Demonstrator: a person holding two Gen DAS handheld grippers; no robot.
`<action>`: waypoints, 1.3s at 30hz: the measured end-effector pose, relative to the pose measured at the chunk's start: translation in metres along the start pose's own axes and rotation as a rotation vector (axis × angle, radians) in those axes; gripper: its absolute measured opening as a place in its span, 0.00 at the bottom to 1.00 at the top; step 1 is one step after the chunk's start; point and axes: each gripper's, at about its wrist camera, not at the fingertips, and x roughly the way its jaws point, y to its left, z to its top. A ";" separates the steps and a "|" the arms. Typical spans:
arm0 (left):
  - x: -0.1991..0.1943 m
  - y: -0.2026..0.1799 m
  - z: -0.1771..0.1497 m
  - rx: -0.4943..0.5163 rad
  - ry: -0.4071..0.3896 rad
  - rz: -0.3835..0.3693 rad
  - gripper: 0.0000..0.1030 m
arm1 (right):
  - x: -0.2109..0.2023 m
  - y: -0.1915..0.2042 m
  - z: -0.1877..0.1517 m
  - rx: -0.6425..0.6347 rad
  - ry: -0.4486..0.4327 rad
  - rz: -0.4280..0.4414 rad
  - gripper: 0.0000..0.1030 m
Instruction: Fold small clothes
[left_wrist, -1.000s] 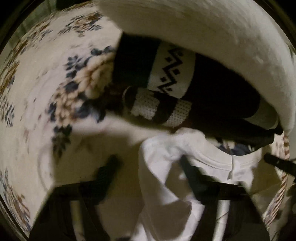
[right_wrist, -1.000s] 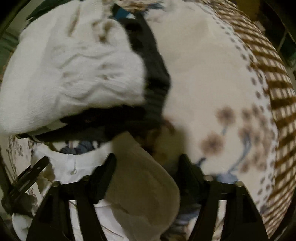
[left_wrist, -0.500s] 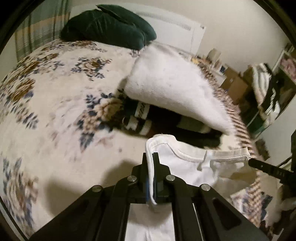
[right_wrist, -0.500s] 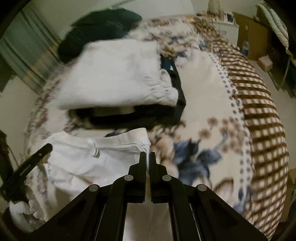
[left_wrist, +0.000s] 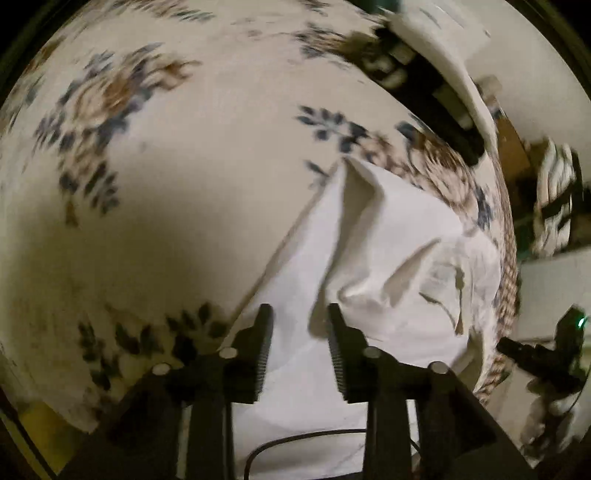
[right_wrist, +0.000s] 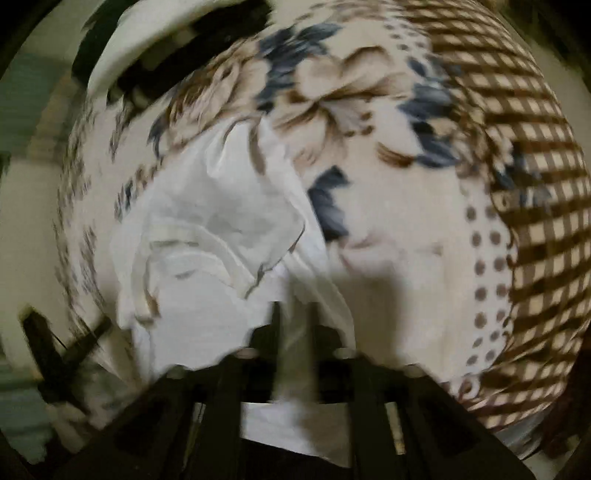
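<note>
My left gripper (left_wrist: 298, 332) has let go: half a second ago it pinched the white shirt (left_wrist: 388, 258), now its jaws stand apart over the cloth. The shirt lies rumpled on the floral blanket (left_wrist: 177, 177). My right gripper (right_wrist: 293, 325) is too blurred to tell. I judge the shirt laid down, ready for folding.

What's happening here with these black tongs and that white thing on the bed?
A person is folding a small white garment on a floral bedspread with two handheld grippers. The left gripper hangs open above the crumpled cloth, holding nothing. The right gripper is blurred, with white fabric between its fingers; whether it grips is unclear.
</note>
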 end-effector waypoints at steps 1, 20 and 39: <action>-0.002 0.002 0.005 -0.031 -0.004 -0.019 0.33 | -0.003 -0.004 0.005 0.034 -0.019 0.033 0.48; 0.083 -0.053 0.010 -0.124 0.138 0.018 0.31 | 0.047 0.000 0.029 0.362 -0.009 0.163 0.07; 0.043 -0.023 0.018 -0.100 0.118 -0.040 0.05 | 0.023 -0.027 0.011 0.261 0.085 0.117 0.04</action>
